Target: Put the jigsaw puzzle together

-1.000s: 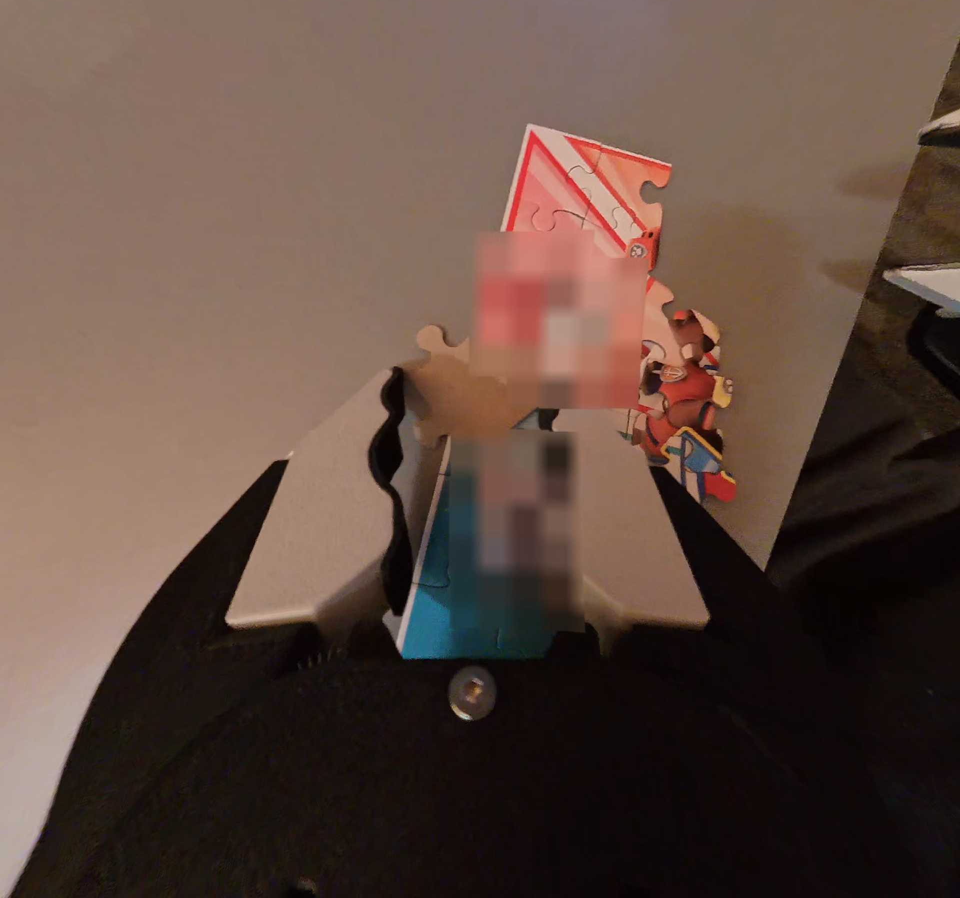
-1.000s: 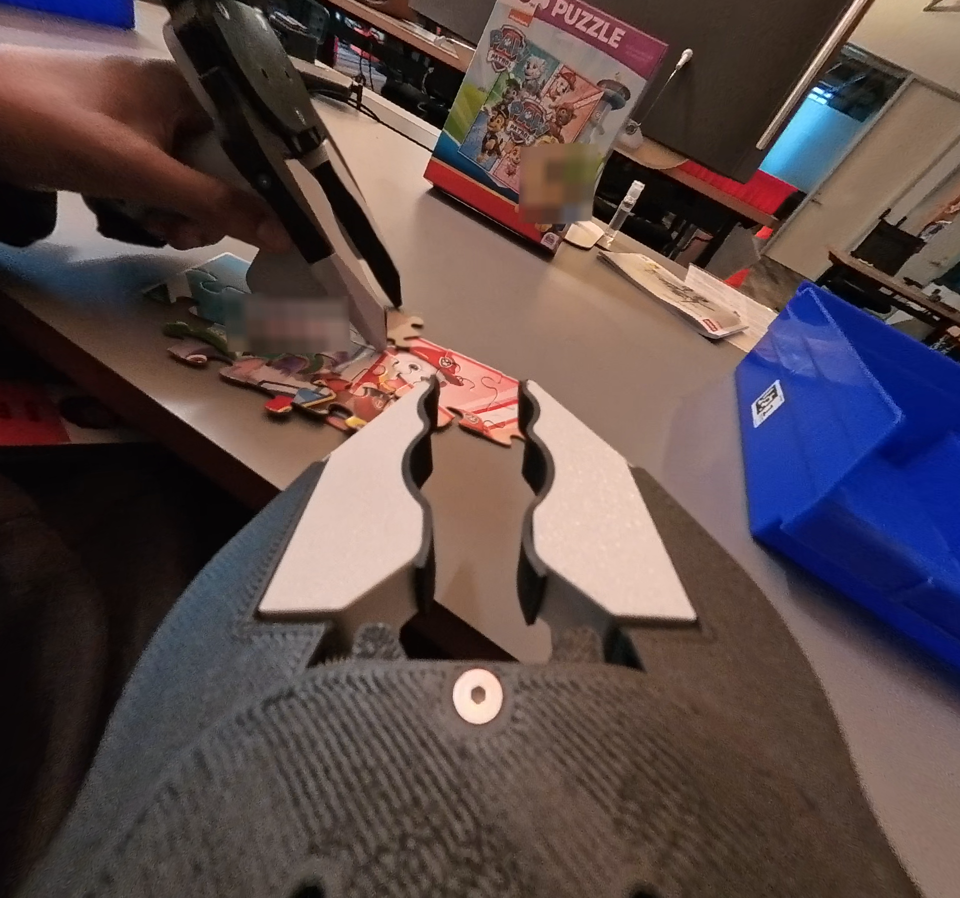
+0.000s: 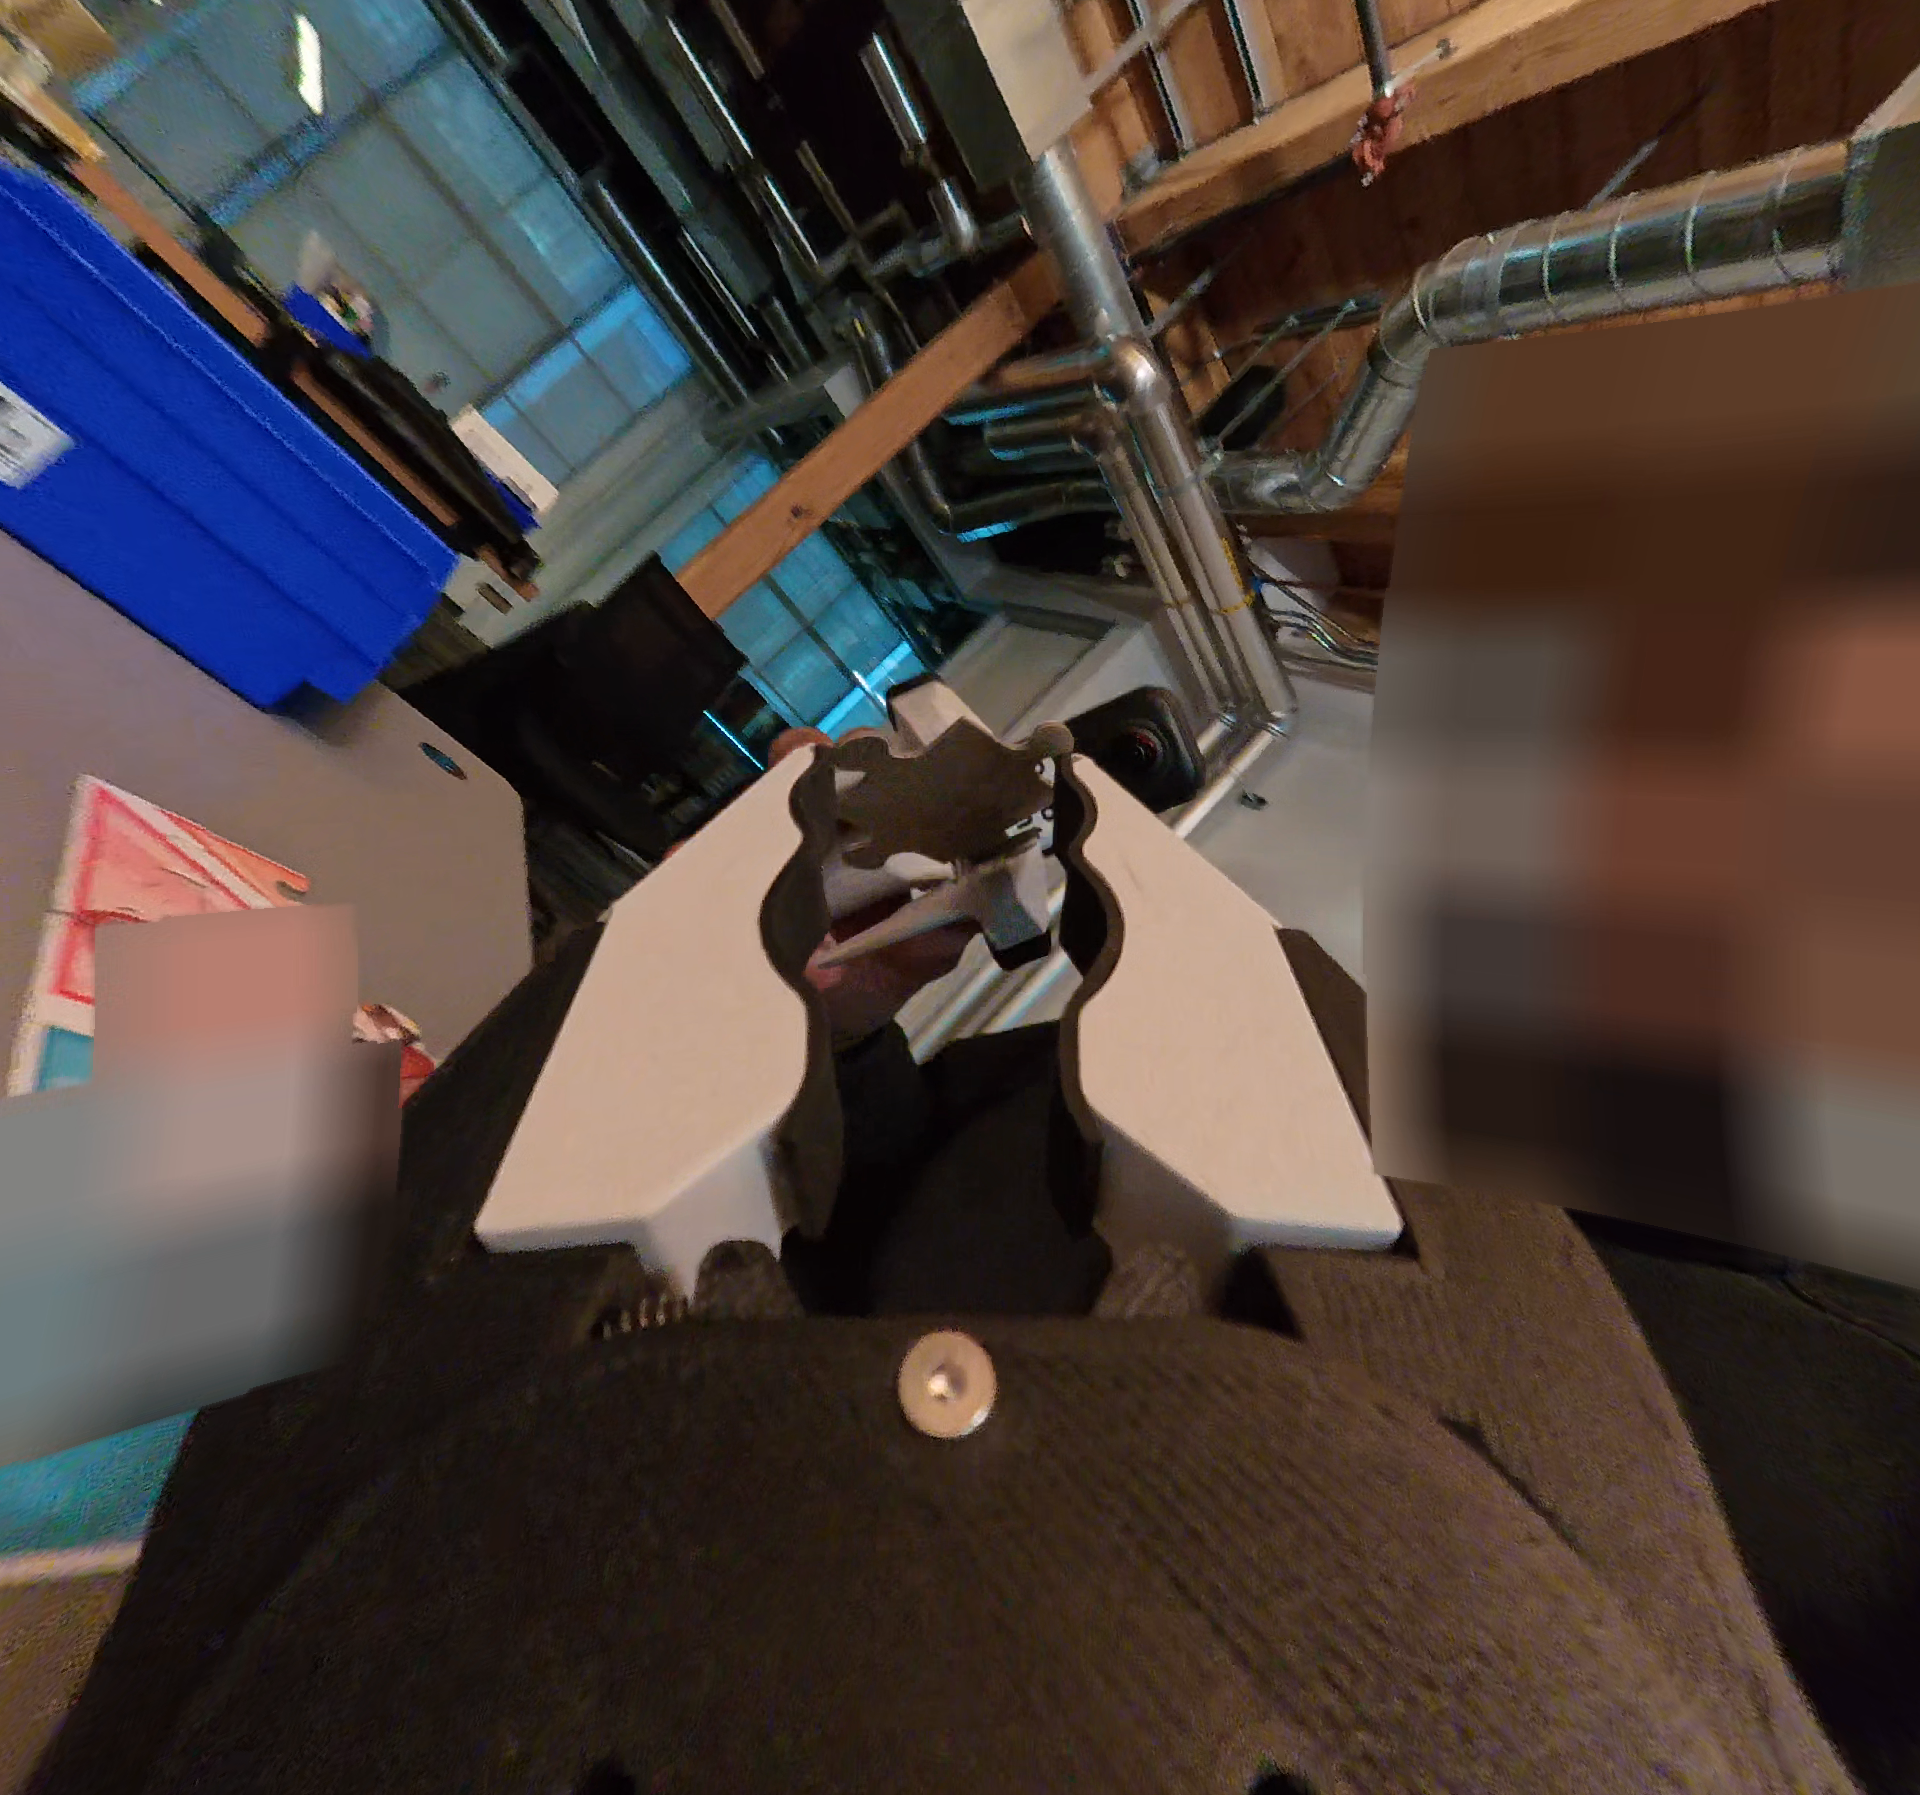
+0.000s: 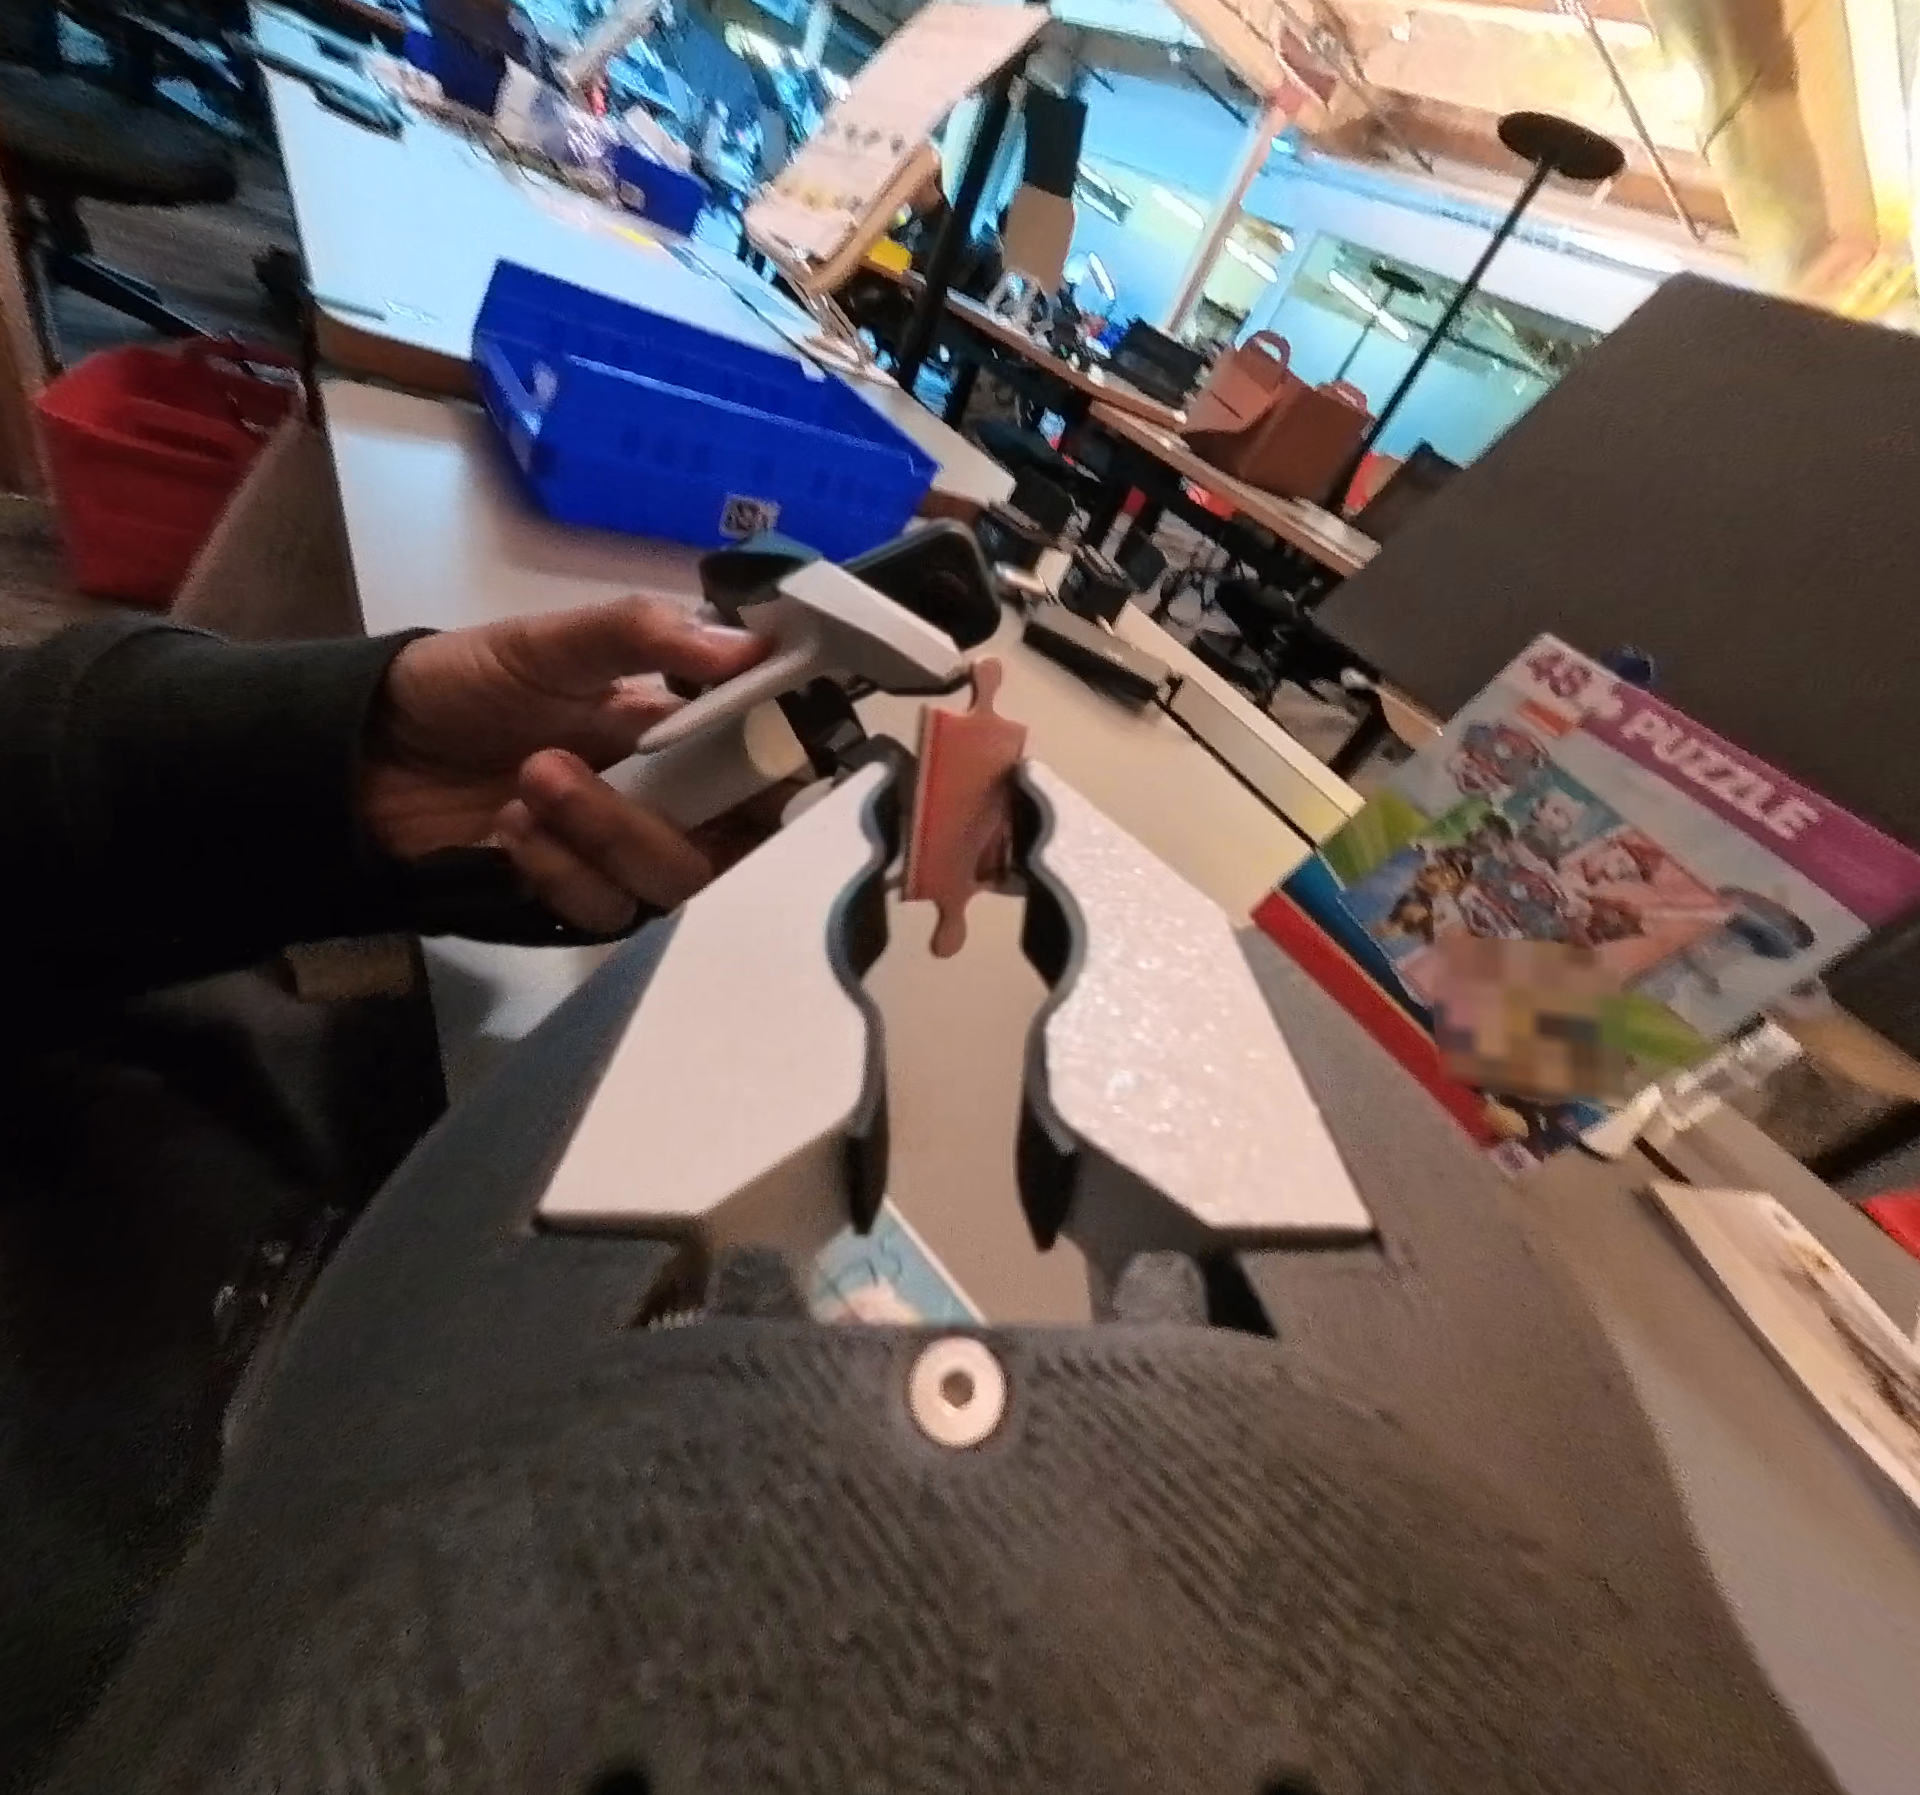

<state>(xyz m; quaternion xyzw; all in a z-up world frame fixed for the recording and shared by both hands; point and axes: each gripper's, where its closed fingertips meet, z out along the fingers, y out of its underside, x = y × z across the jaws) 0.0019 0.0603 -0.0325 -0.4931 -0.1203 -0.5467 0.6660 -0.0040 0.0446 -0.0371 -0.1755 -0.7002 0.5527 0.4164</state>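
Passing something this small in mid-air above the table [image 4: 1164, 800] is where you could lose it. If one gripper lets go before the other has a firm hold, the puzzle piece [image 3: 935, 800] could fall to the table or off its edge, away from the part-built puzzle [image 3: 156, 862] at the left of the left wrist view. A twist between the two grippers could also bend it or flick it sideways towards the puzzle box [image 4: 1621, 904] at the right of the right wrist view.

Your left gripper [image 3: 940, 769] is closed to about the width of the piece. The piece spans the gap at the very tips, in the centre of that frame, dark back towards the camera, and both pads appear to meet its edges.

Your right gripper [image 4: 958, 784] is narrowed but not closed. The piece stands tilted between its tips, red face showing, just above the middle of the frame. Its right pad looks close against the piece, but you cannot tell whether both pads press on it.
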